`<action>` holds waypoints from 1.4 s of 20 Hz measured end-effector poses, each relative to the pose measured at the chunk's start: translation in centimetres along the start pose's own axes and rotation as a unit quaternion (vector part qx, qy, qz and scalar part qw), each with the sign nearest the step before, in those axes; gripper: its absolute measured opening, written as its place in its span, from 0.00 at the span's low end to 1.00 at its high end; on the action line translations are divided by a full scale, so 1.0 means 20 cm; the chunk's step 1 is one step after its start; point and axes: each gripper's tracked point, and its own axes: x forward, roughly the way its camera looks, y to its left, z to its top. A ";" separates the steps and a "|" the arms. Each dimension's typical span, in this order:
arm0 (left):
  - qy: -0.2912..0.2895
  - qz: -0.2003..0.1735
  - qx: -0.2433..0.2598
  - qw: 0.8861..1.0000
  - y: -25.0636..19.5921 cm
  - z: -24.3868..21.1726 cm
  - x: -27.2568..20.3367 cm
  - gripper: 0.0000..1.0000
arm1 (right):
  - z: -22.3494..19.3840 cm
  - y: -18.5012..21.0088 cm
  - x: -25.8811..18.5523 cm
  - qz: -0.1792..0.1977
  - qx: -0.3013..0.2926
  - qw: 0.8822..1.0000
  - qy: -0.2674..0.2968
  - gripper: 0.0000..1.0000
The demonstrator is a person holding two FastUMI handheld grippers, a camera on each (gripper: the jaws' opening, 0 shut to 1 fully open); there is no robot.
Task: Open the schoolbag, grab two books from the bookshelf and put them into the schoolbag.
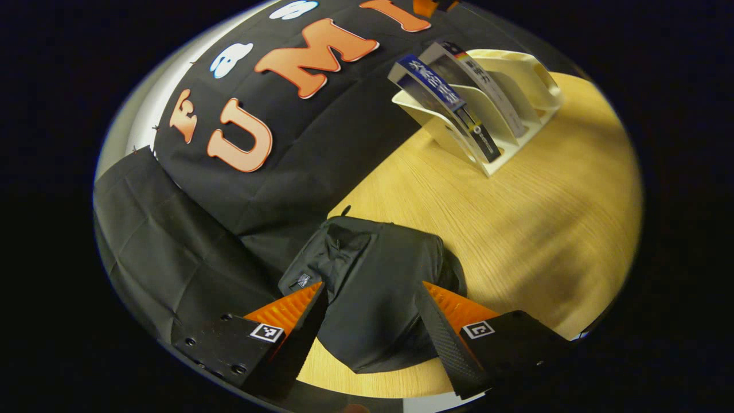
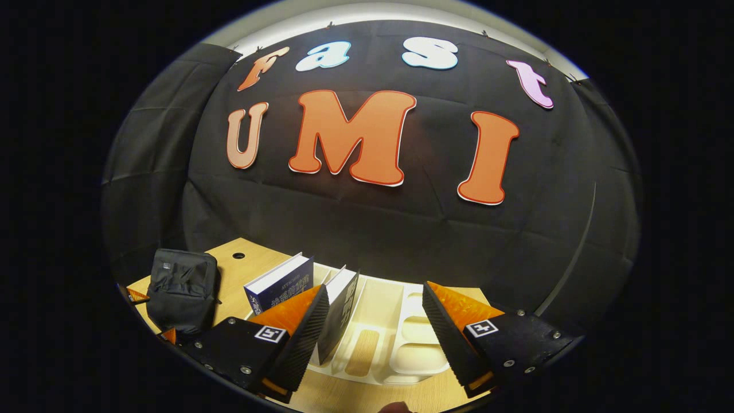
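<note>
Left claw (image 1: 373, 321) spread wide, nothing between its fingers (image 1: 441, 338); ribbed inner faces, flat plates behind, each with a small square marker. Directly ahead and partly between the fingers: bag (image 1: 373, 287), black, soft woven fabric, rounded and slumped, lying on the table (image 1: 516, 229). No opening visible on it. A small tag sits near the left finger. Table is pale wood with fine straight grain. Farther off, ahead and to the right: rack (image 1: 516, 97), cream moulded plastic, with curved dividers and rounded corners. Two books lean in its slots: blue book (image 1: 441, 97) nearer, second book (image 1: 476, 80) just behind it, spines slanted.

Right claw (image 2: 373, 327) also spread, gripping nothing. Same ribbed faces. Immediately beyond its fingertips, the rack (image 2: 401, 344): smooth cream plastic, slotted base, bare compartments between the fingers and toward the right one. The second book (image 2: 344, 304), with a dark cover and white page edge, tilts just beside the left finger; contact cannot be judged. The blue book (image 2: 281, 284), thick with a white page block, leans farther left. Beyond it, well to the left, the bag (image 2: 183, 287) stands apart from the rack, with the other claw's tips (image 2: 137, 295) at its edge. A small round hole (image 2: 238, 255) marks the tabletop behind.
</note>
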 end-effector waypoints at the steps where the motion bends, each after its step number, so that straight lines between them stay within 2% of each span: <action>1: 0.004 -0.002 0.009 1.000 -0.02 -0.02 0.00 0.97 | 0.00 0.00 0.00 0.000 0.001 1.000 -0.001 0.98; 5: 0.006 -0.007 0.042 0.999 -0.05 -0.06 -0.04 0.96 | 0.00 -0.05 -0.02 -0.005 0.001 1.000 0.000 0.98; 8: 0.028 0.008 0.070 0.997 -0.02 -0.12 0.01 0.97 | -0.01 -0.09 -0.03 -0.015 0.004 1.000 -0.001 0.98; 11: 0.029 0.019 0.099 0.995 0.00 -0.10 0.11 0.95 | -0.01 -0.13 -0.04 -0.024 0.010 1.000 -0.001 0.98; 13: 0.043 0.017 0.109 0.993 -0.03 -0.12 0.15 0.95 | -0.01 -0.15 -0.05 -0.024 0.015 1.000 -0.001 0.98; 15: 0.028 0.007 0.113 0.993 -0.06 -0.08 0.15 0.94 | 0.00 -0.17 -0.06 -0.026 0.012 1.000 -0.004 0.98; 16: 0.030 0.004 0.121 0.992 -0.08 -0.09 0.12 1.00 | 0.01 -0.18 -0.07 -0.029 0.010 0.999 -0.008 0.98; 17: 0.028 -0.001 0.129 0.991 -0.09 -0.10 0.09 0.93 | 0.02 -0.20 -0.07 -0.032 0.008 0.999 -0.011 0.98; 20: 0.029 -0.001 0.162 0.986 -0.11 -0.14 0.07 0.93 | 0.00 -0.23 -0.08 -0.035 0.015 0.999 -0.009 0.98; 21: 0.039 0.011 0.168 0.985 -0.08 -0.15 0.09 0.93 | 0.00 -0.23 -0.08 -0.033 0.018 0.999 -0.008 0.98; 25: 0.058 0.039 0.156 0.985 0.01 -0.12 0.22 0.93 | 0.00 -0.21 -0.08 -0.028 0.020 0.999 -0.010 0.98; 27: 0.064 0.033 0.161 0.984 0.02 -0.12 0.29 0.87 | 0.00 -0.19 -0.08 -0.023 0.018 1.000 -0.009 0.98; 28: 0.064 0.028 0.161 0.984 0.03 -0.11 0.30 0.92 | 0.00 -0.19 -0.09 -0.020 0.017 1.000 -0.009 0.98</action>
